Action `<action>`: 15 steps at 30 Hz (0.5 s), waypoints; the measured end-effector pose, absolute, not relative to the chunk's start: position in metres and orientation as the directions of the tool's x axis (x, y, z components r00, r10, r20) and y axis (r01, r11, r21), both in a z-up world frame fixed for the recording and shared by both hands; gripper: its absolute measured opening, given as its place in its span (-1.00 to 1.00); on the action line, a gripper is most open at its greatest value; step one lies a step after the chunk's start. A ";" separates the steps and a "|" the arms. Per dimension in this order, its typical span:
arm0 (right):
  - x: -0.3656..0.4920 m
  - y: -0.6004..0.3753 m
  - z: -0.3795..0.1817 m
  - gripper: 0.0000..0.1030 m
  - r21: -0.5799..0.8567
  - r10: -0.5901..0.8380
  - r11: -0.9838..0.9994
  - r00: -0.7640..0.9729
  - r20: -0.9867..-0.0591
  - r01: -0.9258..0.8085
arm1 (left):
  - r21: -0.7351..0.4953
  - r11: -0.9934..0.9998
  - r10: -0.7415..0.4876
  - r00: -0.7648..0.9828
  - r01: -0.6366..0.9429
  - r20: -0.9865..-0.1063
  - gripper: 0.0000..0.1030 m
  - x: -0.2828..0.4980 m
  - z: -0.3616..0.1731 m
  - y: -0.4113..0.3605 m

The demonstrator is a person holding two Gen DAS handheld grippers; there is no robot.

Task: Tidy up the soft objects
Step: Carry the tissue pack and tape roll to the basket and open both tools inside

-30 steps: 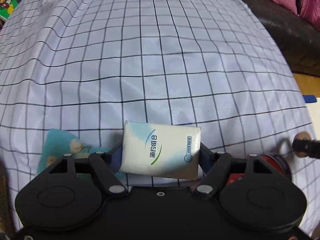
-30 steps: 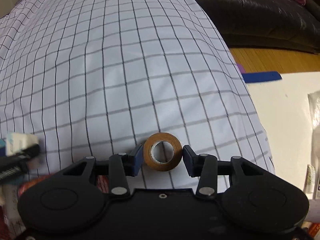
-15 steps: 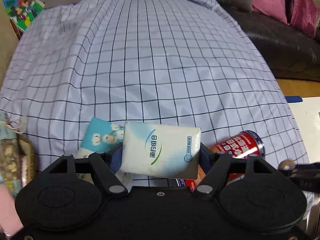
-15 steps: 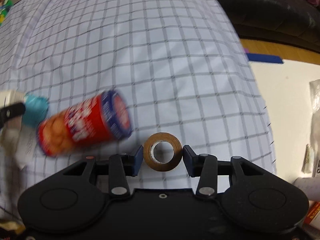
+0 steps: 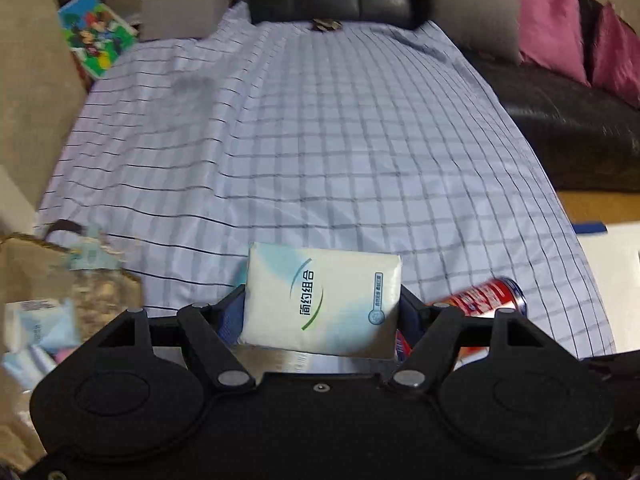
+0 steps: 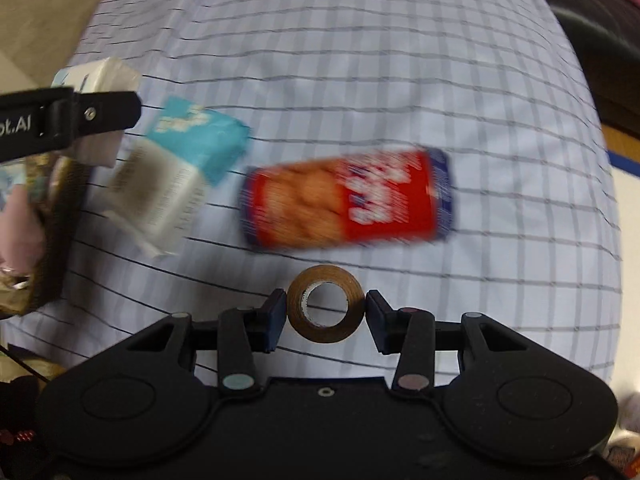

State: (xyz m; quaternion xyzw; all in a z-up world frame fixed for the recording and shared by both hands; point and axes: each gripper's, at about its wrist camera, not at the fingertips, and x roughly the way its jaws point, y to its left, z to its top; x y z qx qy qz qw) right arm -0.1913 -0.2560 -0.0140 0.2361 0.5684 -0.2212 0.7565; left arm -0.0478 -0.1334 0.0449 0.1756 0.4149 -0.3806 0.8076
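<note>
Two grippers, both loaded. Left gripper pinches a white tissue pack across its short sides, pads pressing in, pack lifted off the checked sheet. Right gripper is clamped on a brown tape roll, hole facing the camera, also off the sheet.

On the sheet: a red can lying on its side, a blue-and-white tissue pack just left of it. At the far left edge sits a woven basket with soft packs already inside, blurred.

Likely step: carry the white pack over to the basket and drop it in. Tips: keep the squeeze light, the pack dents easily and may slip if it bows. Bring it right over the basket opening before letting go, low enough that it does not bounce off the packs inside. Tape roll is hard, so probably not for that basket; keep the right hand clear of the left one's path. Frames are smeared, so exact basket rim position is hard to tell.
</note>
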 end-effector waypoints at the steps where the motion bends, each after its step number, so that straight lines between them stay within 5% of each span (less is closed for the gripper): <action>1: -0.185 -0.253 -0.011 -0.18 0.116 -0.061 0.796 0.269 -0.961 0.594 | -0.031 0.663 -0.467 0.381 0.748 -0.798 0.34 -0.044 0.049 -0.128; 15: -0.075 -0.185 0.039 -0.17 0.187 -0.053 0.865 0.455 -0.889 0.465 | 0.003 0.828 -0.347 0.517 0.560 -0.782 0.34 0.021 0.065 -0.026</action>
